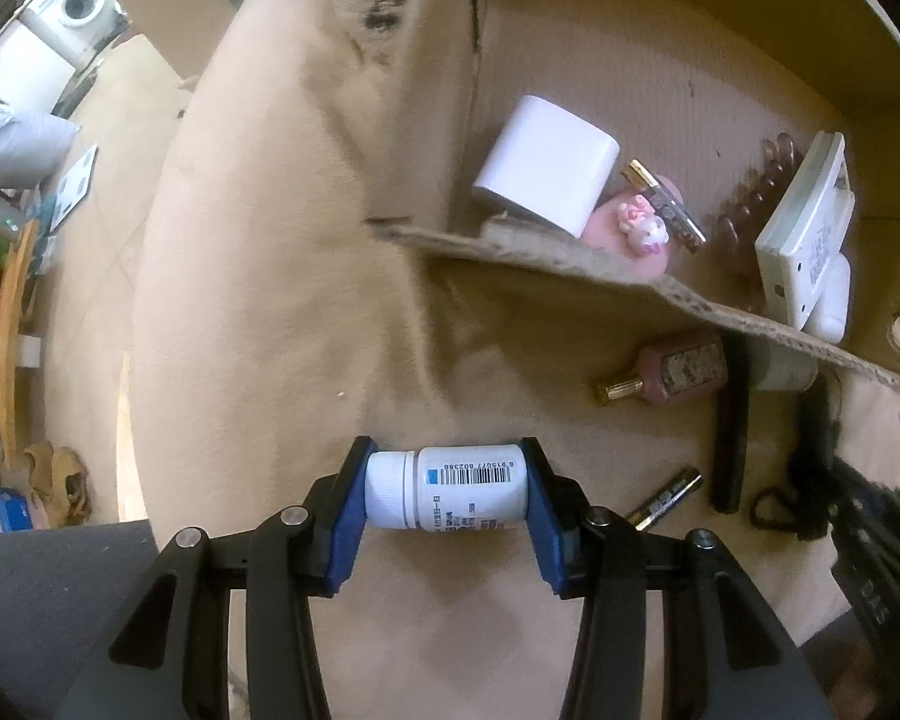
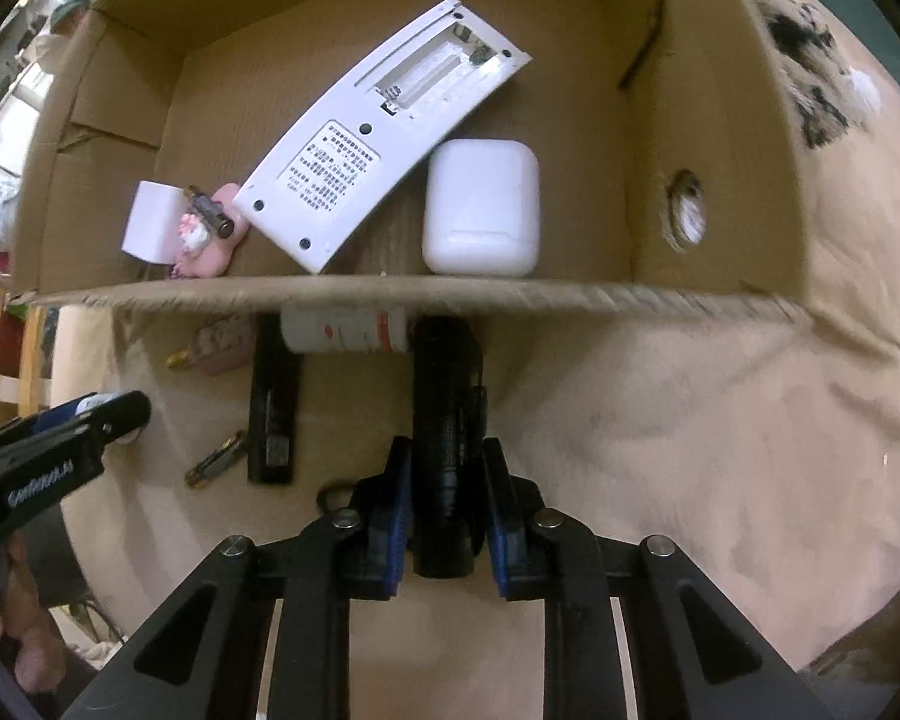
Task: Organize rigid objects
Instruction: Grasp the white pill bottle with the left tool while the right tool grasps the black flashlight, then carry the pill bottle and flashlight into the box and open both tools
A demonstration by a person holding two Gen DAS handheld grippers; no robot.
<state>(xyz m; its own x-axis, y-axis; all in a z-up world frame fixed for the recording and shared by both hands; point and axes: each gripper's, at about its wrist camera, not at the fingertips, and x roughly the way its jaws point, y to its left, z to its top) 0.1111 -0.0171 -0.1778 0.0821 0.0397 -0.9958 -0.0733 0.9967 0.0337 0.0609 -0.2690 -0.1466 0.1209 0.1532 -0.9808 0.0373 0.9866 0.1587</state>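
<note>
The flashlight (image 2: 447,450) is clamped lengthwise by the right gripper (image 2: 447,516), pointing at the far box (image 2: 390,291); the pill bottle (image 1: 444,489) is held crosswise by the left gripper (image 1: 444,504).

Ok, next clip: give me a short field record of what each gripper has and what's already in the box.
left gripper: shut on white pill bottle, held end to end
right gripper: shut on black flashlight
cardboard box: holds white remote, earbud case, white cube, pink charm
outside box: loose battery, pink perfume bottle
</note>
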